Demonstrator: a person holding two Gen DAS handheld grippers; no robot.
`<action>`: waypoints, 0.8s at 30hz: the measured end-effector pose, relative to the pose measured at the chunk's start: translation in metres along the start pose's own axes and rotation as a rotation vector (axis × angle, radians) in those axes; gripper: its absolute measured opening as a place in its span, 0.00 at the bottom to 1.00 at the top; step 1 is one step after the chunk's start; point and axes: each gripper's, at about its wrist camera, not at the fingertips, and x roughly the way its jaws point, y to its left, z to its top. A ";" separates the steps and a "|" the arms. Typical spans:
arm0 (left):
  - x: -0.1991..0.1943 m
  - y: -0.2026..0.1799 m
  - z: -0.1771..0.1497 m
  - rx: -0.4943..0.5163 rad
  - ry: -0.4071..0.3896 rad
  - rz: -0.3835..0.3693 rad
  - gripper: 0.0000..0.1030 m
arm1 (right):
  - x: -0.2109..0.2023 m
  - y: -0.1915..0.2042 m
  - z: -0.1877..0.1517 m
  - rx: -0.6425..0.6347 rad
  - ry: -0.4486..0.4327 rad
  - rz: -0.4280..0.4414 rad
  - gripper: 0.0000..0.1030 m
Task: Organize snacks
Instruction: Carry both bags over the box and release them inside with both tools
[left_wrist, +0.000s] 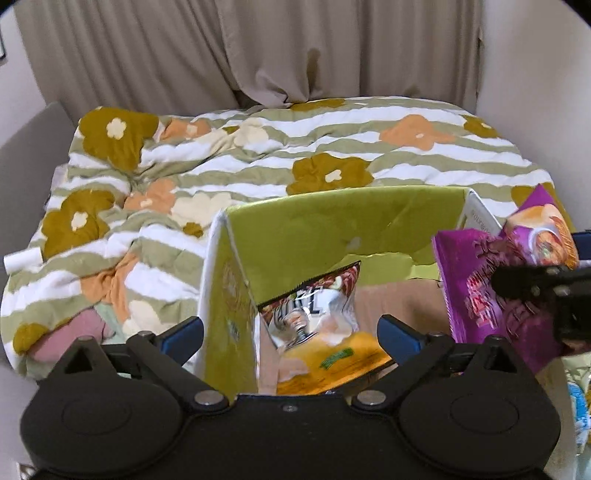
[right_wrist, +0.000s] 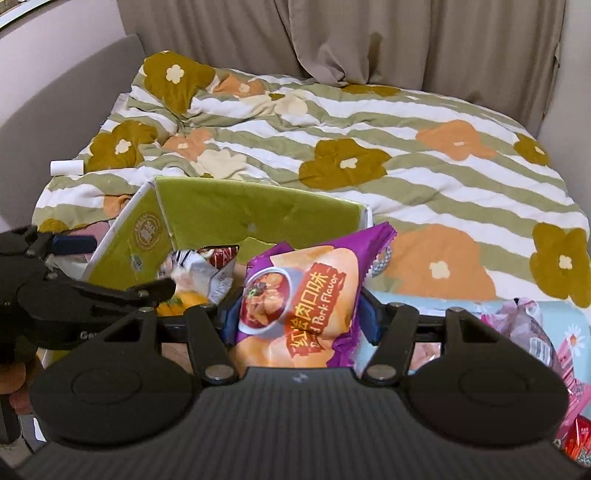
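Note:
A green cardboard box stands open on the bed, also in the right wrist view. Inside lie a silver snack bag and an orange-yellow bag. My left gripper is open, its blue fingers straddling the box's left flap and the bags. My right gripper is shut on a purple chip bag, held at the box's right edge; it also shows in the left wrist view.
A floral striped quilt covers the bed. More snack packets lie on a light blue cloth at the right. A white roll lies at the bed's left edge. Curtains hang behind.

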 end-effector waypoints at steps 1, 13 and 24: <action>-0.004 0.002 -0.001 -0.011 -0.001 -0.002 0.99 | -0.001 0.000 0.001 -0.001 -0.004 0.004 0.74; -0.032 0.004 -0.003 -0.073 -0.019 0.041 0.99 | 0.029 0.007 0.035 -0.014 0.010 0.080 0.74; -0.020 0.007 -0.005 -0.106 0.018 0.052 0.99 | 0.050 0.005 0.029 -0.043 -0.024 0.017 1.00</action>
